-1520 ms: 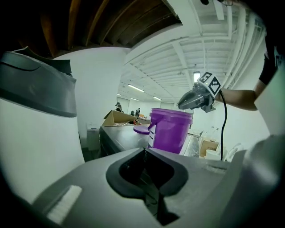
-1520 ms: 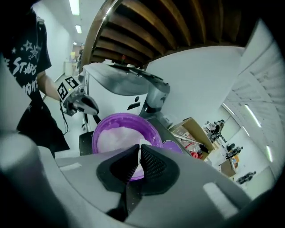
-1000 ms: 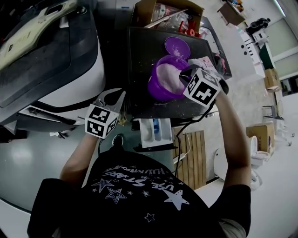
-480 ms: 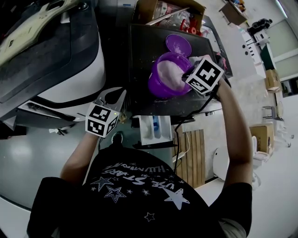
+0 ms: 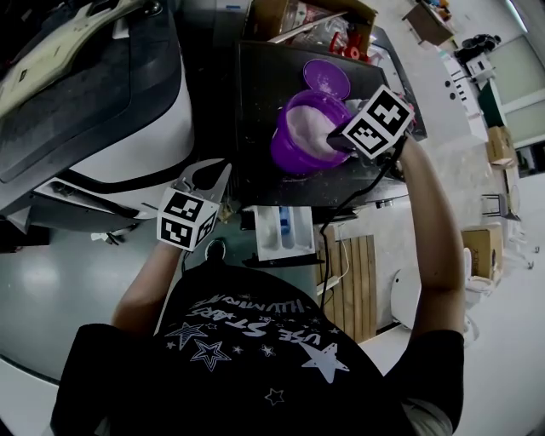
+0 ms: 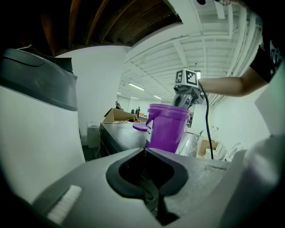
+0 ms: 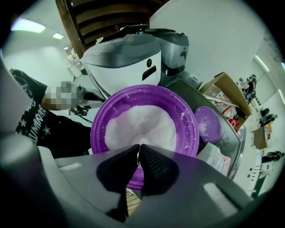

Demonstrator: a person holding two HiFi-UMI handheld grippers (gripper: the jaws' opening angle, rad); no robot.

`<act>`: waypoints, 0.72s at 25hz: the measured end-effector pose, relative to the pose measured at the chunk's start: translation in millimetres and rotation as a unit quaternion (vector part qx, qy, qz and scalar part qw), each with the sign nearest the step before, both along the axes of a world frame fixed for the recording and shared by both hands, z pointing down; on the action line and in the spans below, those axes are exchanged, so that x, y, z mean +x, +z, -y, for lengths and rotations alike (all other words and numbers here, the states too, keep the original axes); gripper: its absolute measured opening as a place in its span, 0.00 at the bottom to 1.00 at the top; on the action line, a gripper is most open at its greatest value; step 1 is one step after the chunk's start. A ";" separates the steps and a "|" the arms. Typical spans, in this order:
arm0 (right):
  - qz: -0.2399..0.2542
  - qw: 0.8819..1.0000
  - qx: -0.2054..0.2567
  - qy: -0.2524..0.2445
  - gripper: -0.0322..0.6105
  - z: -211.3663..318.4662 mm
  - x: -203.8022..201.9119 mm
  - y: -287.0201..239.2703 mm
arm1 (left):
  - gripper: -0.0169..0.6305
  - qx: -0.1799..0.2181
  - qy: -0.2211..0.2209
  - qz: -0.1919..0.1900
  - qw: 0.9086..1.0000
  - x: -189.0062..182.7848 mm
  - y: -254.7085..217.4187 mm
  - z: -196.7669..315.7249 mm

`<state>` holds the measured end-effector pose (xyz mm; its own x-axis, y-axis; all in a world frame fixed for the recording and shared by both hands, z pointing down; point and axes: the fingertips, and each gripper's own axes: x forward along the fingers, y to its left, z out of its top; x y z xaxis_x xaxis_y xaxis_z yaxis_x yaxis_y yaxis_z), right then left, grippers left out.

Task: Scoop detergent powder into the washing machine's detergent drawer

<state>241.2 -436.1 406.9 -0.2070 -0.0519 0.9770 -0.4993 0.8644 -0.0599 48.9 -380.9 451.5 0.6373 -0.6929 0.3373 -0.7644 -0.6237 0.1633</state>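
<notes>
The purple bucket of white detergent powder stands on a dark counter. My right gripper hangs over the bucket's right rim and points down into it. In the right gripper view its jaws are shut on a thin pale scoop handle, and the scoop's bowl blends into the powder. The white detergent drawer juts out open below the counter's front edge. Left of the drawer my left gripper is shut and holds nothing. In the left gripper view it faces the bucket.
The bucket's purple lid lies behind it on the counter. A white and grey washing machine fills the left. An open cardboard box sits at the counter's back. A black cable trails from the right gripper past the drawer.
My right gripper has moved up and back from the bucket's near right rim to hang over the powder. The left gripper has stayed in place.
</notes>
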 end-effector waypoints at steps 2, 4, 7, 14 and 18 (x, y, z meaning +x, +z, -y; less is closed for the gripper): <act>0.025 0.999 -0.019 0.011 0.11 -1.9 -5.7 -2.4 | 0.03 0.001 0.000 0.001 1.000 1.0 -0.6 -1.2; 0.037 0.999 -0.032 0.020 0.11 -2.7 -8.1 -3.7 | 0.03 0.002 0.002 0.002 1.000 2.7 -1.1 -2.4; 0.049 0.997 -0.045 0.034 0.11 -1.8 -9.8 -4.7 | 0.03 0.003 0.004 0.004 1.000 3.7 -0.6 -4.1; 0.077 0.993 -0.063 0.058 0.11 -1.2 -14.2 -9.5 | 0.03 0.000 0.002 0.011 1.000 1.3 1.6 -8.8; 0.108 0.988 -0.080 0.077 0.11 -0.5 -15.4 -13.4 | 0.03 -0.001 0.000 0.014 1.000 0.7 3.3 -10.5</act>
